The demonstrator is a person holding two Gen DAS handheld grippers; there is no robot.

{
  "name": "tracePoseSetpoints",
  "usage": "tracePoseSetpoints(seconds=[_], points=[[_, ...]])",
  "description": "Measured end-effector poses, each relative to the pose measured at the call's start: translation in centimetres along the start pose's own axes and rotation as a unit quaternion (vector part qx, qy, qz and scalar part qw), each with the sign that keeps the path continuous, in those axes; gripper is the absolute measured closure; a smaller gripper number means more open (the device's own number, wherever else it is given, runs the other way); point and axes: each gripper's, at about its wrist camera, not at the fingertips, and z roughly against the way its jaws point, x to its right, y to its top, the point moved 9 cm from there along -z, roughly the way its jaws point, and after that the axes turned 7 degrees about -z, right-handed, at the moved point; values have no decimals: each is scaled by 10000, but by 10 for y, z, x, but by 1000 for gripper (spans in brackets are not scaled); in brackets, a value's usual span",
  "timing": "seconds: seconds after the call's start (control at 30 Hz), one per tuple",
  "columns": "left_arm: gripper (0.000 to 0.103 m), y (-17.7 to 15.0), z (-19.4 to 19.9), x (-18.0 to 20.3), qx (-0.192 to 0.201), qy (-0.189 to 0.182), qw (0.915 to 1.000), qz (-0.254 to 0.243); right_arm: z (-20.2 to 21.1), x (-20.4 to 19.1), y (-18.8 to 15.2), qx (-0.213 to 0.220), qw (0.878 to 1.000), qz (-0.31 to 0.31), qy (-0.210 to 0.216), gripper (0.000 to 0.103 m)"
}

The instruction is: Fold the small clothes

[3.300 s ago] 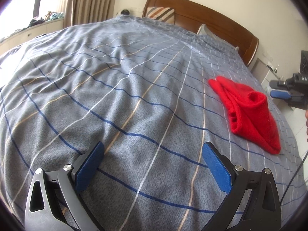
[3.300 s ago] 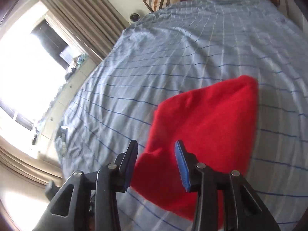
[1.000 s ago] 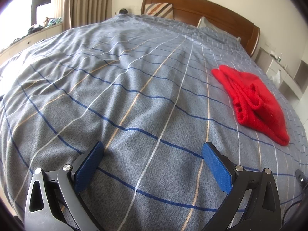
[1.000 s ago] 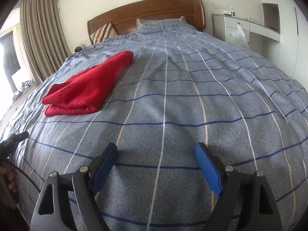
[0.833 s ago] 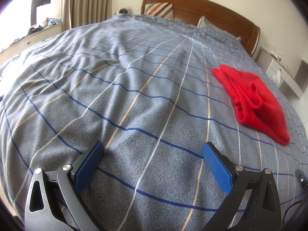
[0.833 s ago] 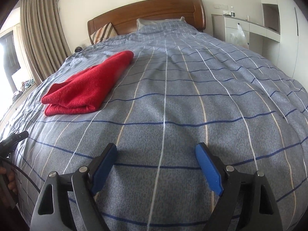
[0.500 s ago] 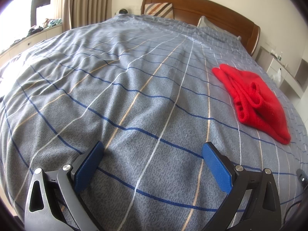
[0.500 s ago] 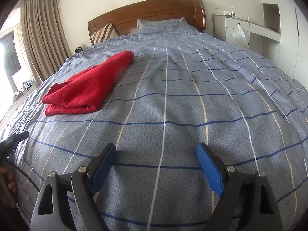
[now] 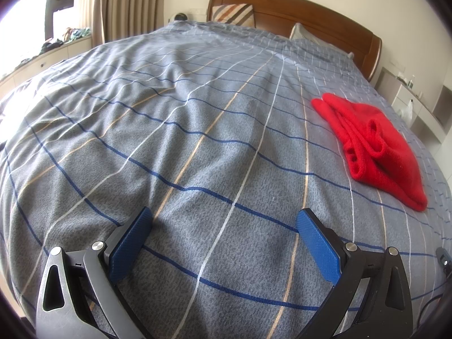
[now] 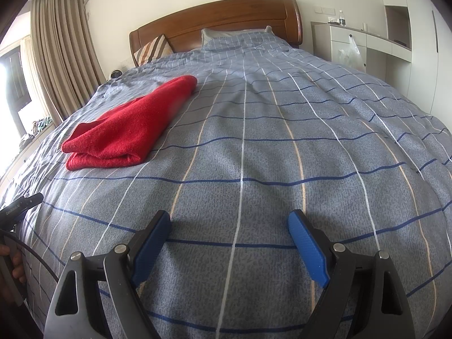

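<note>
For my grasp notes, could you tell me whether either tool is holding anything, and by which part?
Nothing is held. The left tool and right tool are open over the bedspread; the red cloth lies apart, folded.

Folded red garment (image 10: 132,130) on checked bedspread (image 10: 282,147), right tool (image 10: 229,220) spread wide (nothing between), well apart

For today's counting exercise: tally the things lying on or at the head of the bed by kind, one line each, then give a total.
Red folded garment: 1
Striped cushion: 1
Checked pillow: 1
Total: 3
</note>
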Motion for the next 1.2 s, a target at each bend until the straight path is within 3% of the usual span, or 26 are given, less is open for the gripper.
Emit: tracePoseSetpoints(seconds=[1.2], points=[[1,1,-3,3,-21,53,10000,-29,0,1,-2,21,10000,-13,12,18]])
